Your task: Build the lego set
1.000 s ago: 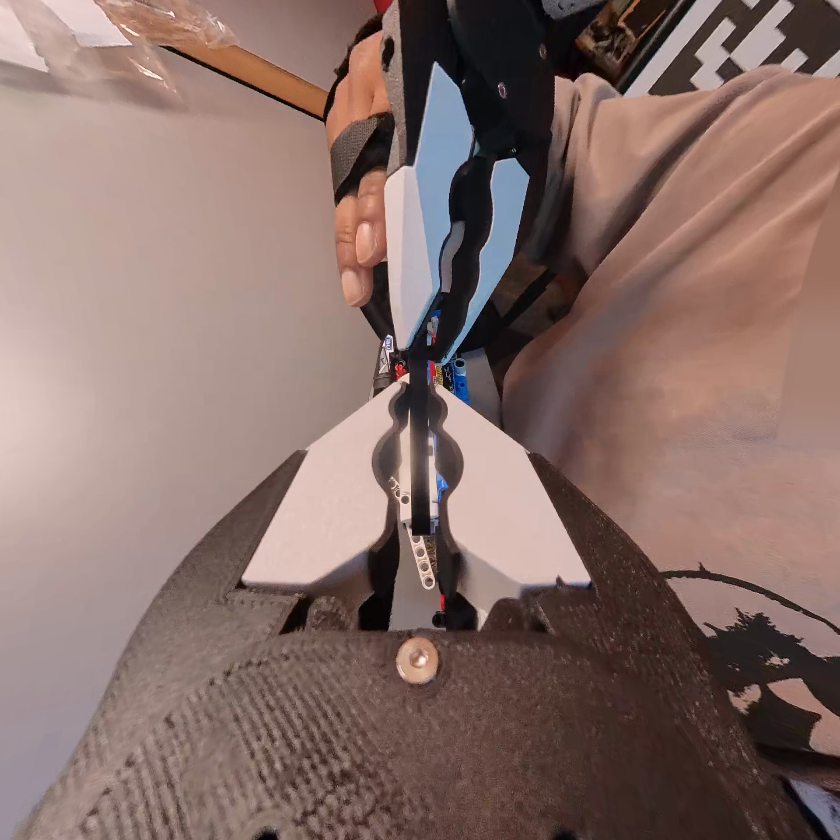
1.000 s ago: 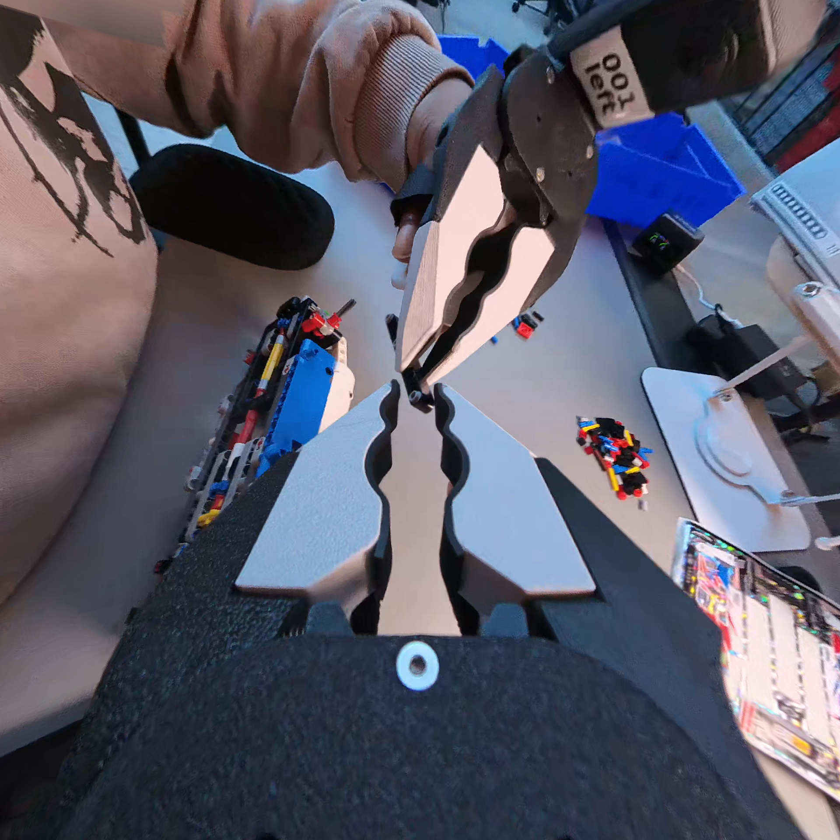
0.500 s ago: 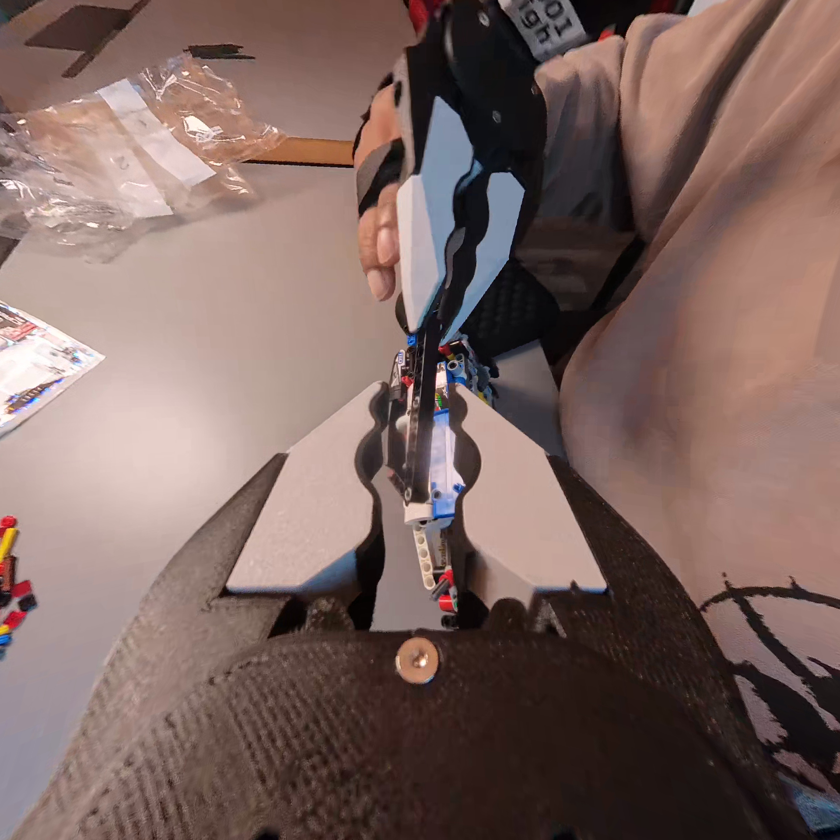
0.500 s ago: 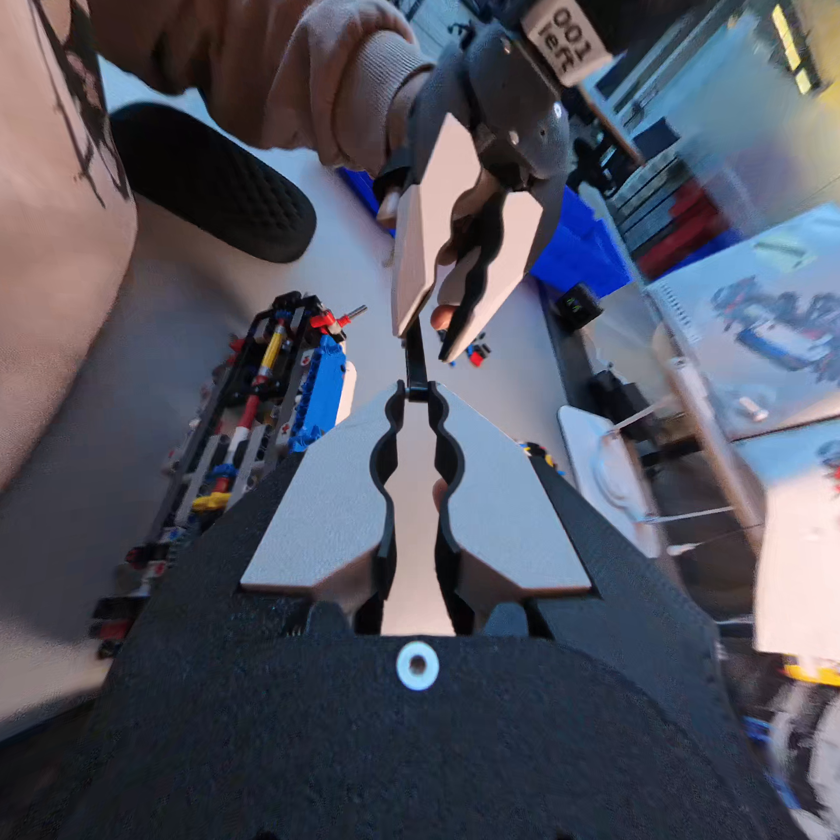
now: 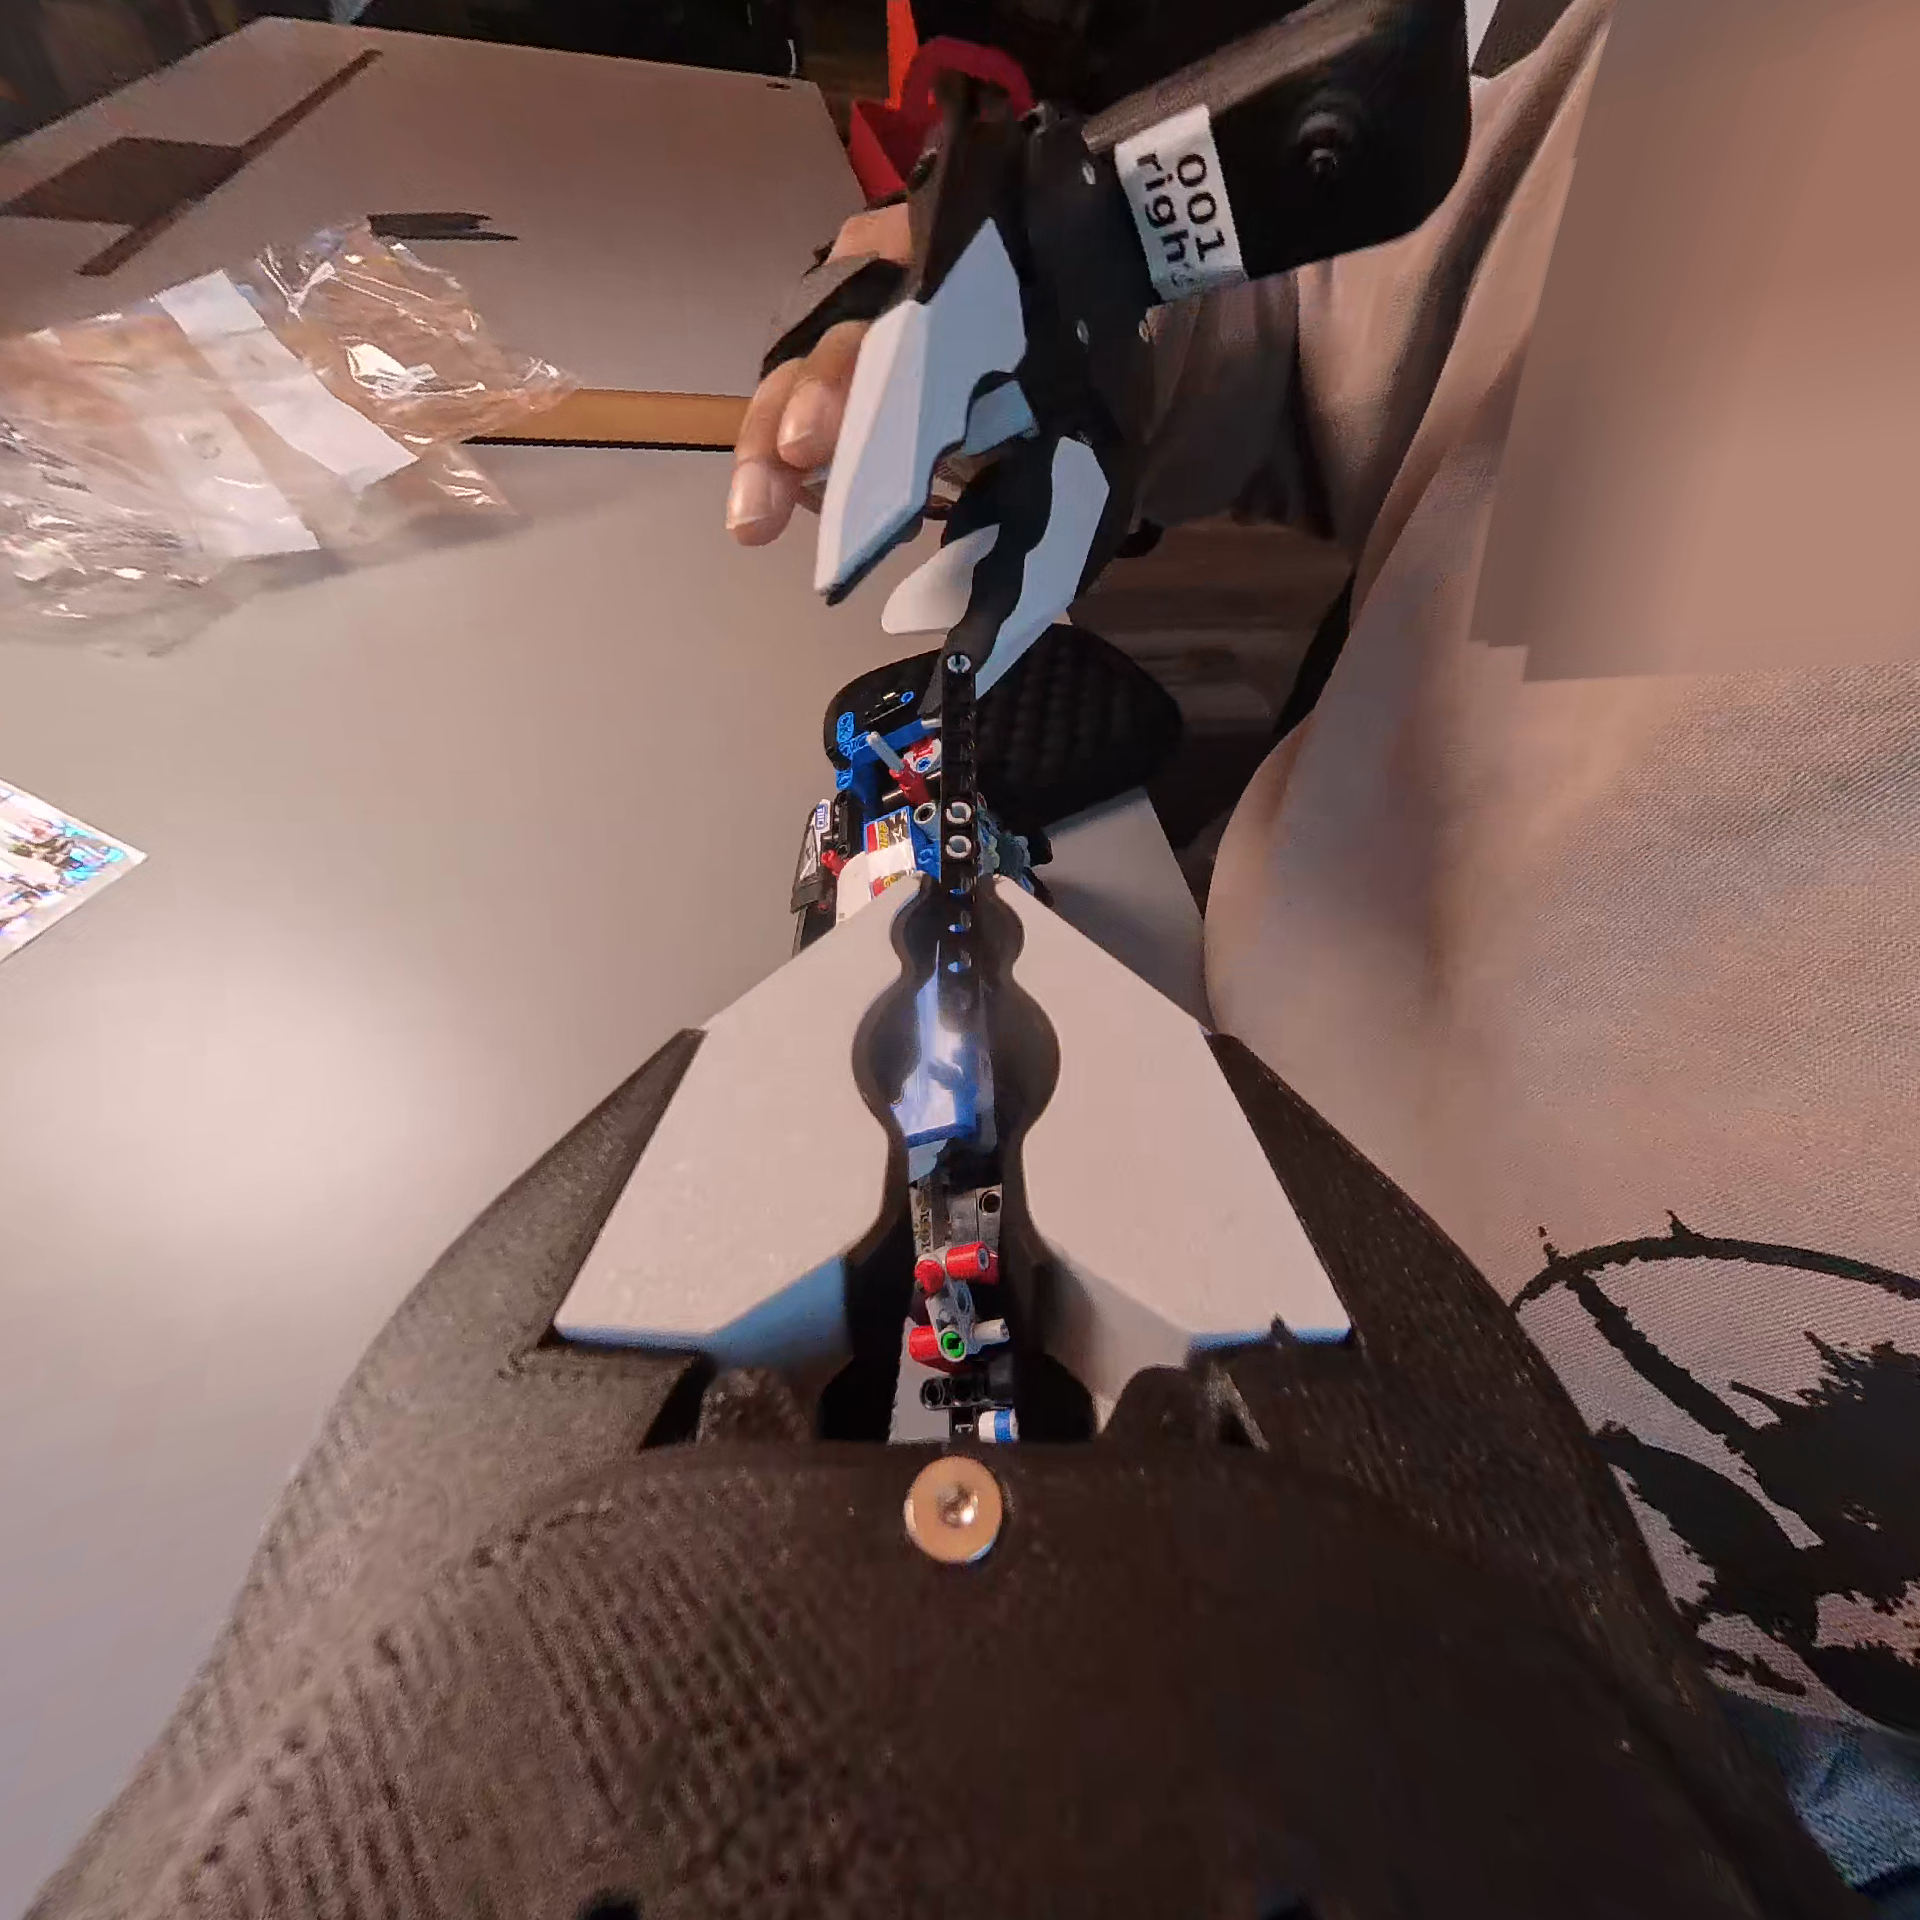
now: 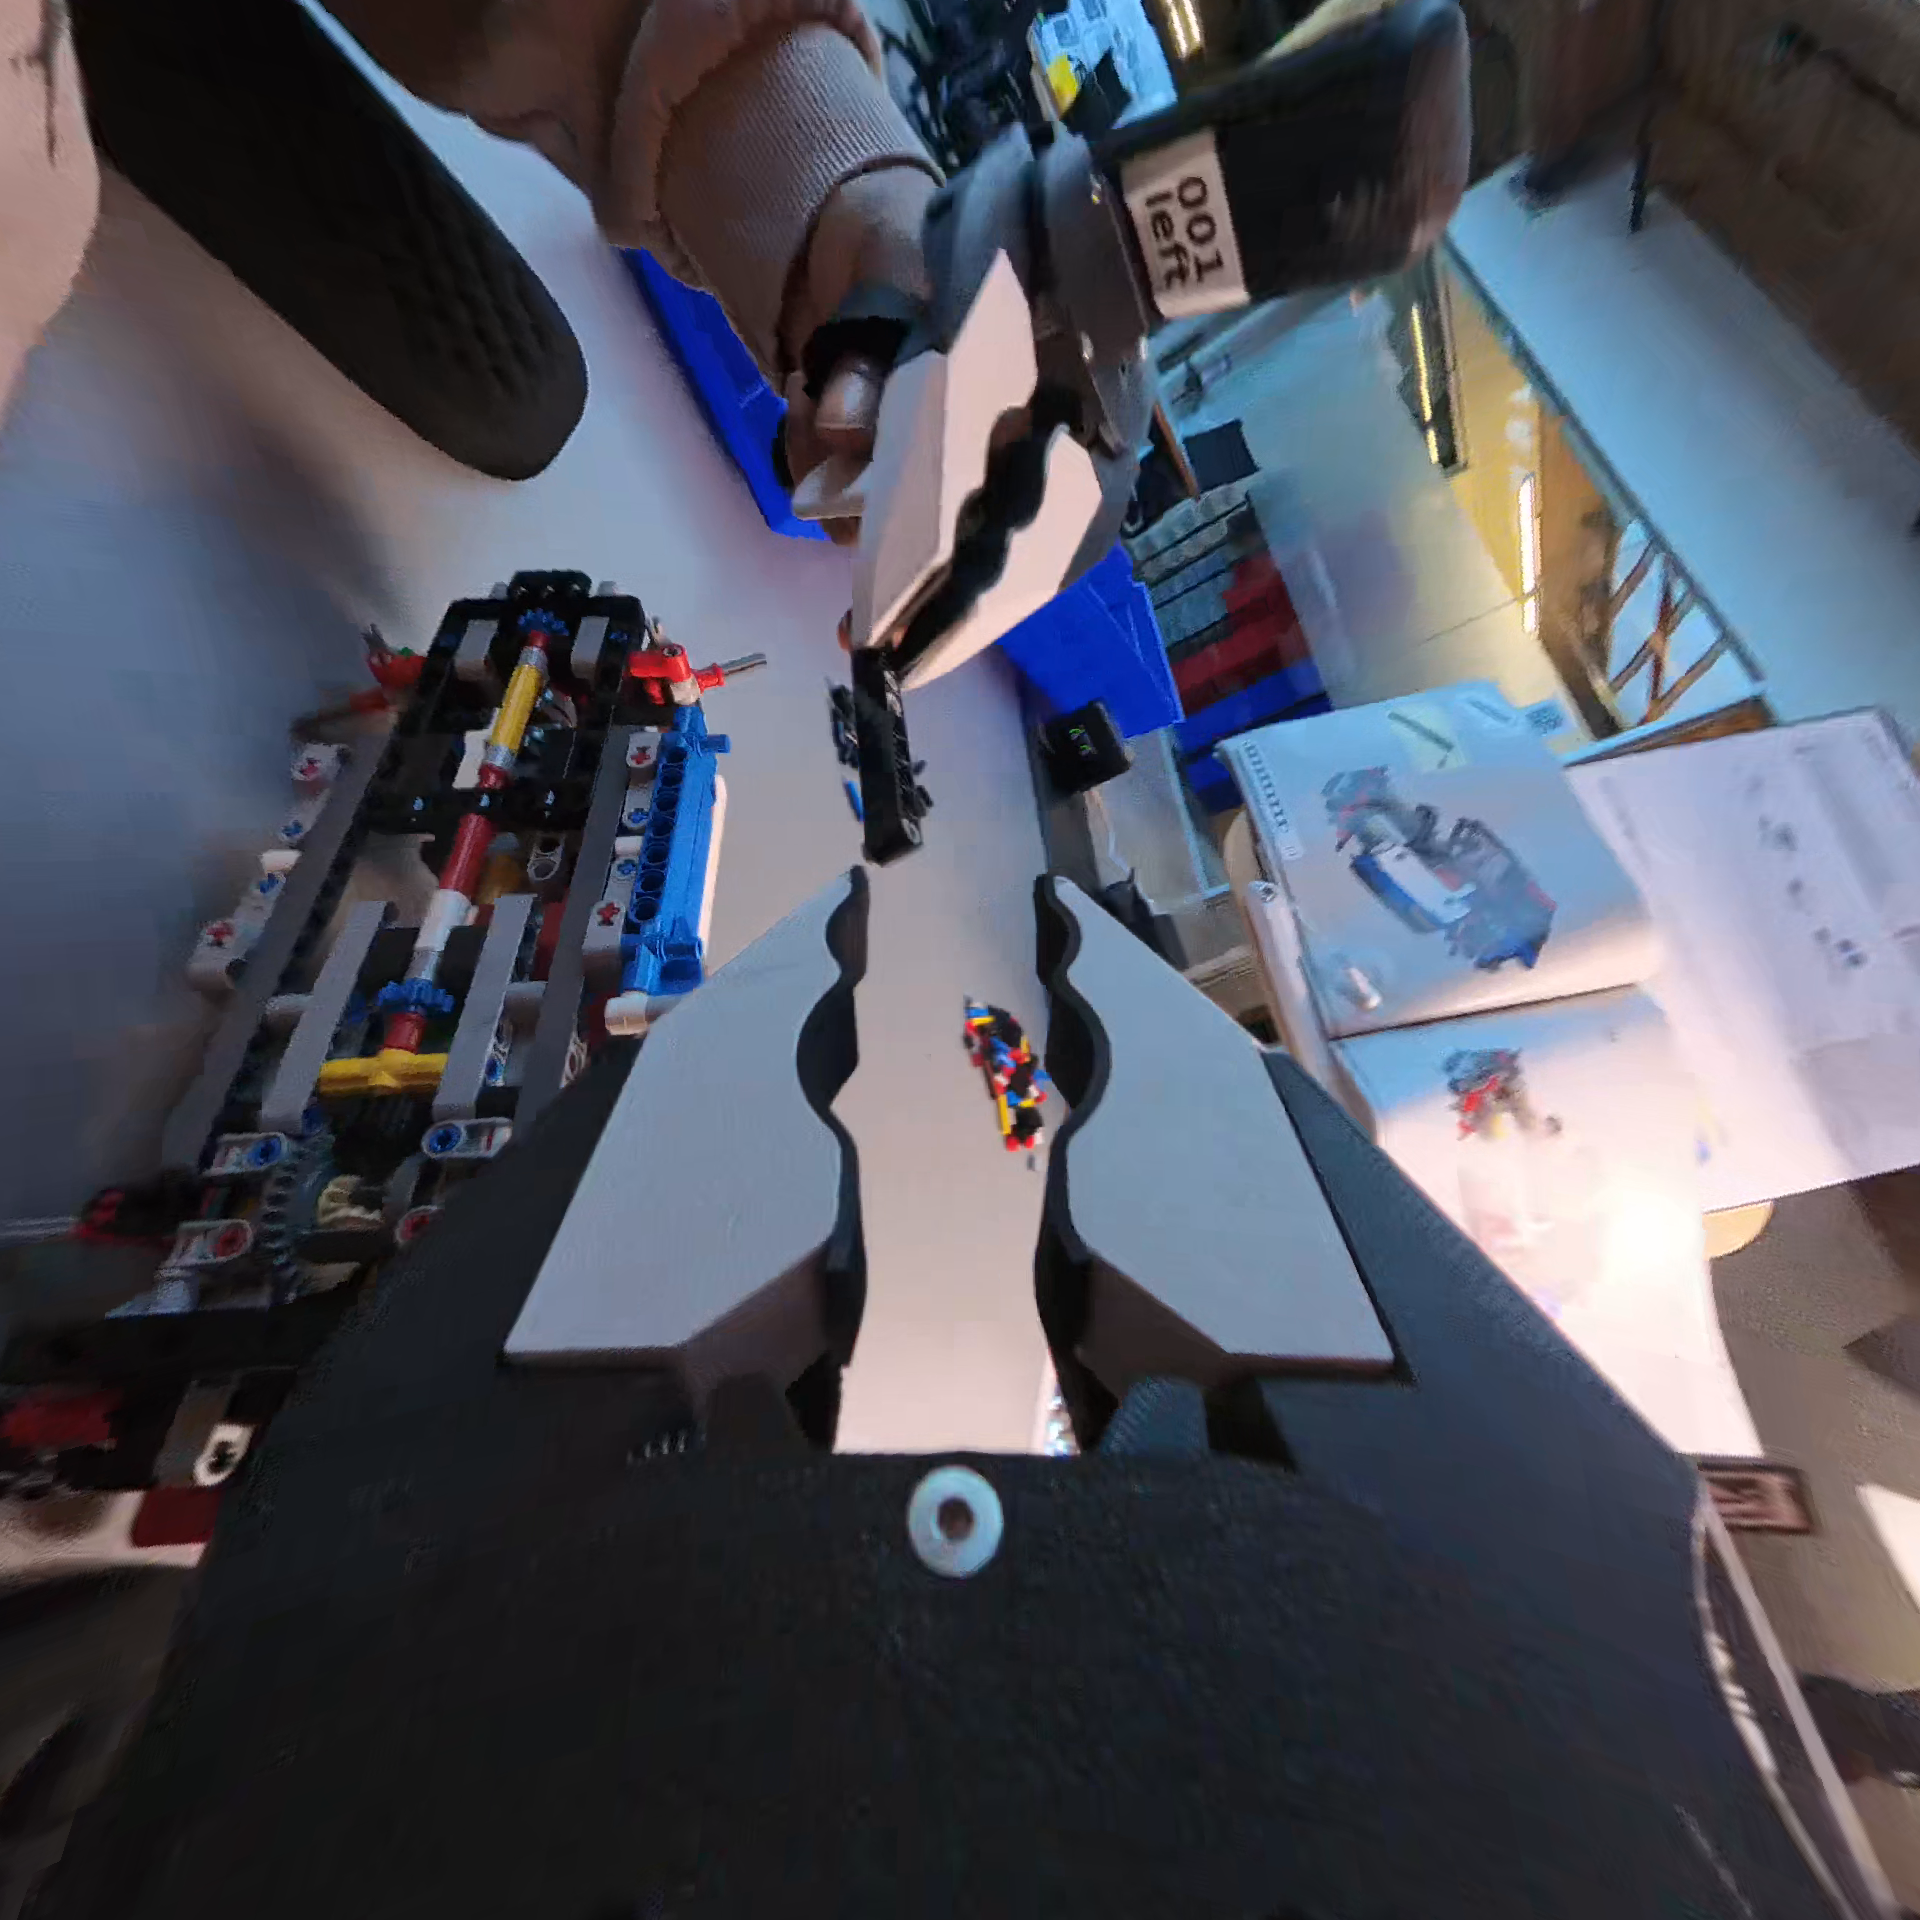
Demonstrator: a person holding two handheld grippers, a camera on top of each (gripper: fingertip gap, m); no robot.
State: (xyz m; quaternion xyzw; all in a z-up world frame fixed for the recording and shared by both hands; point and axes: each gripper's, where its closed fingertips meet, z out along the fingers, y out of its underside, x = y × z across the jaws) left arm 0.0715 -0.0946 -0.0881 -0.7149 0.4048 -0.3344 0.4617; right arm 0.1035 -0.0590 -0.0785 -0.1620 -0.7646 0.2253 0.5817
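While your left gripper (image 6: 883, 649) pinches the black beam (image 6: 885, 764) by one end above the table (image 6: 935, 1247), your right gripper (image 6: 951, 909) hangs spread, empty, just at the beam's 6 o'clock. The lego chassis (image 6: 468, 883) lies at 9 o'clock, loose pieces (image 6: 1003, 1070) at 4 o'clock.

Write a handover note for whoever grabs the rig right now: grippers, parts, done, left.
Left gripper: shut on the black beam, held in the air over the table.
Right gripper: open, empty, just short of the beam's free end.
Chassis: partly built, lying on the table beside the beam.
Loose parts pile farther along the table; instruction booklet open past it.
Done: chassis frame and driveshaft assembled.
Left: beam not yet fitted to the chassis, loose parts unused.
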